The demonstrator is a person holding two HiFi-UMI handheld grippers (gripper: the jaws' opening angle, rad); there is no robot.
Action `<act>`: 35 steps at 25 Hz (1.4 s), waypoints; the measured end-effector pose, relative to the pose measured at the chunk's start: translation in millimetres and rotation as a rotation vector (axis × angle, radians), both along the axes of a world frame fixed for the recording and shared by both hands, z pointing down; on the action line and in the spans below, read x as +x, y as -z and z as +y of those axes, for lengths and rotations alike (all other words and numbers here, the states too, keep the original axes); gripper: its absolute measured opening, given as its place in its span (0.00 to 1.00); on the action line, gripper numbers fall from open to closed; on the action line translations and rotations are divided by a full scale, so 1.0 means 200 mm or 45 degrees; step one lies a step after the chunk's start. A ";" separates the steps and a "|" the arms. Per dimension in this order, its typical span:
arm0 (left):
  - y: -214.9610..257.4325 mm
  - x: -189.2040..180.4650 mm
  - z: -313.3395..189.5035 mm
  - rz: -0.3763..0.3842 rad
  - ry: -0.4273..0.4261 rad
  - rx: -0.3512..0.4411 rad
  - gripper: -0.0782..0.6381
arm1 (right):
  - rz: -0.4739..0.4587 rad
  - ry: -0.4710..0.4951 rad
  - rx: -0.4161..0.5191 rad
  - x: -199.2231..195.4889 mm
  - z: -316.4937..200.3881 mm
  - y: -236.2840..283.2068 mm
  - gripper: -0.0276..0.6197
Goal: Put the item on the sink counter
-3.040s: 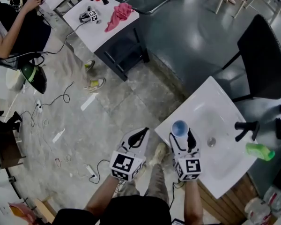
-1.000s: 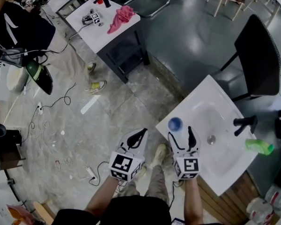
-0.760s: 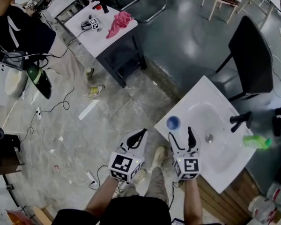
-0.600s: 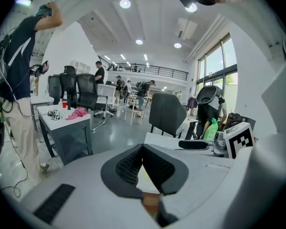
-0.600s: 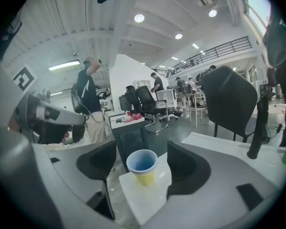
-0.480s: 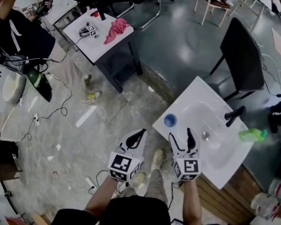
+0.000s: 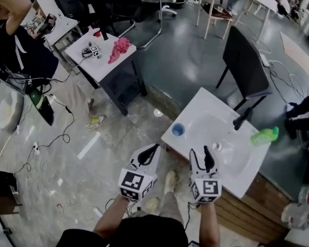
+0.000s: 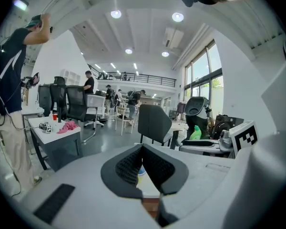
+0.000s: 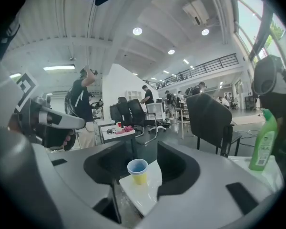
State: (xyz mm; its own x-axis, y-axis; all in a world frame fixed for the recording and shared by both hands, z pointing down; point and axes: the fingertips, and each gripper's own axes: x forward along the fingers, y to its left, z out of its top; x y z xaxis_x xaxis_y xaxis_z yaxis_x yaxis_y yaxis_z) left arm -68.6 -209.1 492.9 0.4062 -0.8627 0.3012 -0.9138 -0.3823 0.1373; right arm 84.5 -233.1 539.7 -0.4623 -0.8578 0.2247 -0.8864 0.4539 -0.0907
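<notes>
**Step in hand.** By judgement, the placing is done. The cup (image 7: 178,129) stands upright on the surface (image 7: 200,103), free of both claws. What is in hand is the close of the task.

**Next move, as judged.** Nothing further is owed to the cup. Both claws need only keep clear of it. It sits close to the near left corner of the surface, and a knock could send it over the edge.

**Nearest, low in the head view.**
- The left claw (image 7: 153,149) has its pads pressed together at the tips and carries nothing.
- The right claw (image 7: 201,152) lies at 3 o'clock of the left. Its jaws are spread with a clear gap and have just been closing. Nothing lies between the pads.

**Cup relative to claw.**
- In the head view the cup lies at about 11 o'clock of the right claw and about 1 o'clock of the left claw, apart from both.
- In the right gripper view it shows framed in the gap between the jaws but beyond their tips, untouched. Its blue rim is up and its body is yellowish.

**Farther.**
- The basin (image 7: 224,145) lies at 1 o'clock of the right claw.
- The black tap (image 7: 242,118) stands at the basin's rear rim.
- A green bottle (image 7: 264,136) sits by the surface's right edge, at 2 o'clock.
- A black chair (image 7: 244,66) stands just behind the surface, at 12 to 1 o'clock.

**Farthest.** At 10 o'clock a far surface (image 7: 100,66) bears a pink cloth (image 7: 121,48), and a person (image 7: 20,40) stands to its left.
</notes>
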 end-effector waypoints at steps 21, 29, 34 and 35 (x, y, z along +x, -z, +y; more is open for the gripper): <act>0.31 0.27 0.45 0.017 -0.270 0.149 0.11 | -0.002 -0.343 0.154 0.37 0.70 0.36 0.14; 0.33 0.38 0.57 0.032 -0.368 0.158 0.11 | -0.005 -0.438 0.187 0.44 0.86 0.40 0.07; 0.32 0.40 0.61 0.037 -0.402 0.155 0.11 | -0.003 -0.470 0.168 0.46 0.93 0.40 0.04; 0.31 0.40 0.61 0.036 -0.405 0.154 0.11 | 0.000 -0.470 0.166 0.46 0.94 0.39 0.04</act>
State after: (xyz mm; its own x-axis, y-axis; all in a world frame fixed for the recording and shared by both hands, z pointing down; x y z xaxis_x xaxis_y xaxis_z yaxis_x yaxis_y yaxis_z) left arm 12.3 -86.2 430.0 0.6676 -0.7201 0.1891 -0.7425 -0.6628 0.0975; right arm 177.0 -46.0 461.5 -0.1169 -0.9878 0.1026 -0.9923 0.1119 -0.0536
